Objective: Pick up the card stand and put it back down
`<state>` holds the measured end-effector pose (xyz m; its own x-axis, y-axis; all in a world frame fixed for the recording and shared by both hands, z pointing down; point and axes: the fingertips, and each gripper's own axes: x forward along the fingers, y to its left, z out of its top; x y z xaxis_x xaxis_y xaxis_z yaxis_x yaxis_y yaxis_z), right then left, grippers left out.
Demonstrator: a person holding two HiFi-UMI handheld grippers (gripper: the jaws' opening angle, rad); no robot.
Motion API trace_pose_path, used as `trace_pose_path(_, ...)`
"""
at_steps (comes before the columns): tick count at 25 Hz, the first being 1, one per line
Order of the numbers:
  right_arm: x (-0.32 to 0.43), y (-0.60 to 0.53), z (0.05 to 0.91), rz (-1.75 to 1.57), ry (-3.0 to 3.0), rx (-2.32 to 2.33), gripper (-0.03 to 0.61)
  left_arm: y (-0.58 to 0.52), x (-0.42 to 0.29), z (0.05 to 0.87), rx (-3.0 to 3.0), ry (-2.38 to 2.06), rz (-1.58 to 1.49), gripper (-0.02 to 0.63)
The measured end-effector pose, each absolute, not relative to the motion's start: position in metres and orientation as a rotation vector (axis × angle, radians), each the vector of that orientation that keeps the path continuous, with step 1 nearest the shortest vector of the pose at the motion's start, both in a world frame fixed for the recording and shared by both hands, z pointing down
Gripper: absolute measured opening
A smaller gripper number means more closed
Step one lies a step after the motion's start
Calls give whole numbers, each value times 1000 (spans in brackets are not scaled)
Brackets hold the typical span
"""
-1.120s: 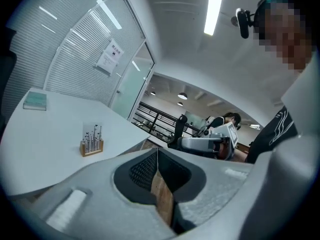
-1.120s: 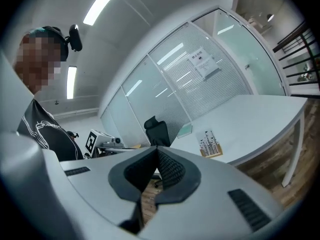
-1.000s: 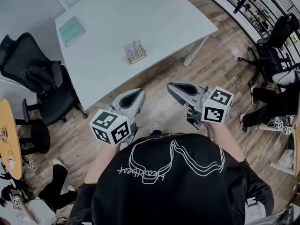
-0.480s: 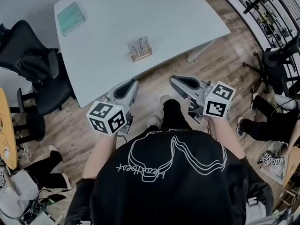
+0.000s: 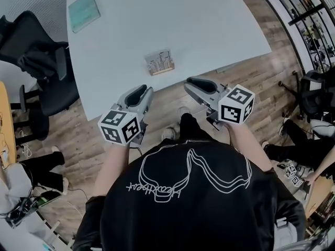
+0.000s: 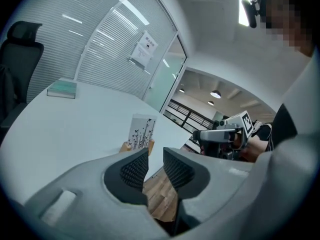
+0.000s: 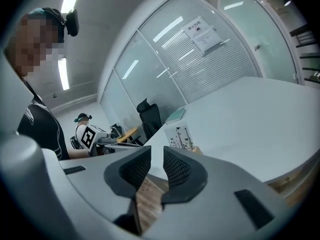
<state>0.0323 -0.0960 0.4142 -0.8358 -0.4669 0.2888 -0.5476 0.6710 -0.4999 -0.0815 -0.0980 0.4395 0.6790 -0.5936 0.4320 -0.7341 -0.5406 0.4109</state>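
A white table [image 5: 199,20] fills the upper part of the head view, its surface bare across the middle and along the right side. Its near edge runs open above a wood floor [image 5: 78,145]. One black office chair [image 5: 36,61] crowds the table's left edge, and a second chair [image 5: 314,93] stands well apart on the floor to the right.

A person in a black shirt [image 5: 188,203] stands at the near edge with two grippers, one in each hand. The left gripper [image 5: 138,91] and the right gripper [image 5: 191,82] both reach the near edge, side by side and apart from each other. Their jaws have just been opening; in each gripper view the two ribbed pads stand parted with nothing between them, and floorboards show through the gap.

One teal book [image 5: 84,12] lies flat near the far left corner. The single card stand [image 5: 159,63], a wooden base holding an upright printed card, sits on the table just inside the near edge, ahead of both grippers and touched by neither.
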Motion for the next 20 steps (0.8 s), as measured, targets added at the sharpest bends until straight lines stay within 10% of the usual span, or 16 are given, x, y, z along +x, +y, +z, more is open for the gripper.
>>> trace_pose_path(20, 12, -181, 522, 558, -2478, 722, 129, -162, -84, 520, 2147, -1128, 424, 124)
